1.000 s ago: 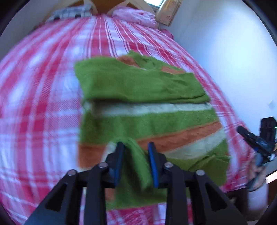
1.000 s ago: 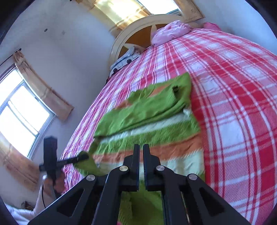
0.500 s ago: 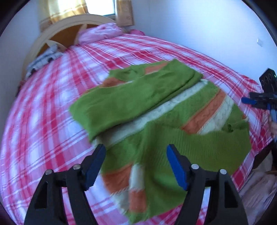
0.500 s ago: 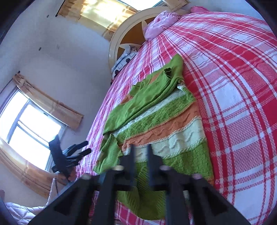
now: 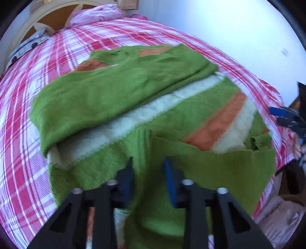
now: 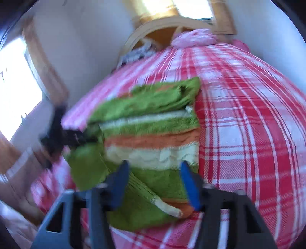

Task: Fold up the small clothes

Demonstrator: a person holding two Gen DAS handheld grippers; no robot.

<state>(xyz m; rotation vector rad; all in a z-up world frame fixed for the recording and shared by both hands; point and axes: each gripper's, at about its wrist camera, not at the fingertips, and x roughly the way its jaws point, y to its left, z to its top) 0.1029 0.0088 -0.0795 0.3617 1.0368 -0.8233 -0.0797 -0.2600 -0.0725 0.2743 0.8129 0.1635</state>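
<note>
A small green sweater with white and orange stripes (image 5: 122, 99) lies on the red plaid bed; its sleeves are folded across the chest and its bottom hem is turned up in a loose flap. My left gripper (image 5: 148, 164) is open and empty just above the near hem. The sweater also shows in the right wrist view (image 6: 153, 134). My right gripper (image 6: 153, 168) is open and empty over the folded hem at the other end. The right gripper also shows at the right edge of the left wrist view (image 5: 285, 116).
The red plaid bedspread (image 5: 26, 162) covers the bed. A pink pillow (image 5: 97, 14) and a wooden headboard (image 6: 162, 28) stand at the far end. White walls and a bright window (image 6: 17, 80) flank the bed. The bed edge drops off at the near side.
Both grippers have let go of the sweater's hem and opened. The hem now lies folded up on the body. The left gripper has narrowed and come closer to the cloth.
</note>
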